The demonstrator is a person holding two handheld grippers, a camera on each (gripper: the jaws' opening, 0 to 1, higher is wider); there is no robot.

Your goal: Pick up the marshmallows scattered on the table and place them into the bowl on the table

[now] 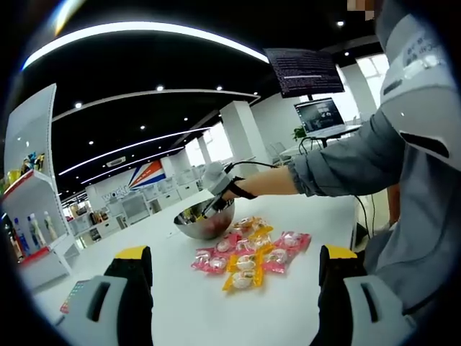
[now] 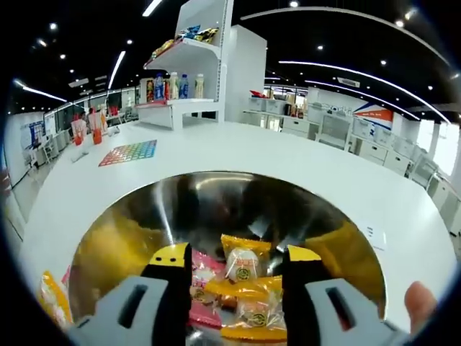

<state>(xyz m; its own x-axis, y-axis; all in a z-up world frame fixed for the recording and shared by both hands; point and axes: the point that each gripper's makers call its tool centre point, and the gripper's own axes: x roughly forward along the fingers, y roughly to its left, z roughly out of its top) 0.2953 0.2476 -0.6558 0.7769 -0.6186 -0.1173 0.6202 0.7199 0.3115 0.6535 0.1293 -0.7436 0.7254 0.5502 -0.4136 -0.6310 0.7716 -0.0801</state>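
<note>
A: Item one, nearest: right gripper, over the bowl. Jaws?

B: Spread, nothing between them. Wrapped marshmallows, pink and yellow, lie in the bowl just under the tips.

A: Item two: left gripper.

B: Jaws wide apart, empty, held above the table on the near side of the bowl.

A: Item three: loose stock.

B: A cluster of pink and yellow packets on the table, just beside the bowl, toward the left gripper.

A: Beyond the bowl?

B: A coloured sheet, then shelving with bottles.

A: Handling note?

B: Probably lift the right gripper straight up, clear of the rim, then take one edge packet at a time, pinching the wrapper lightly.
</note>
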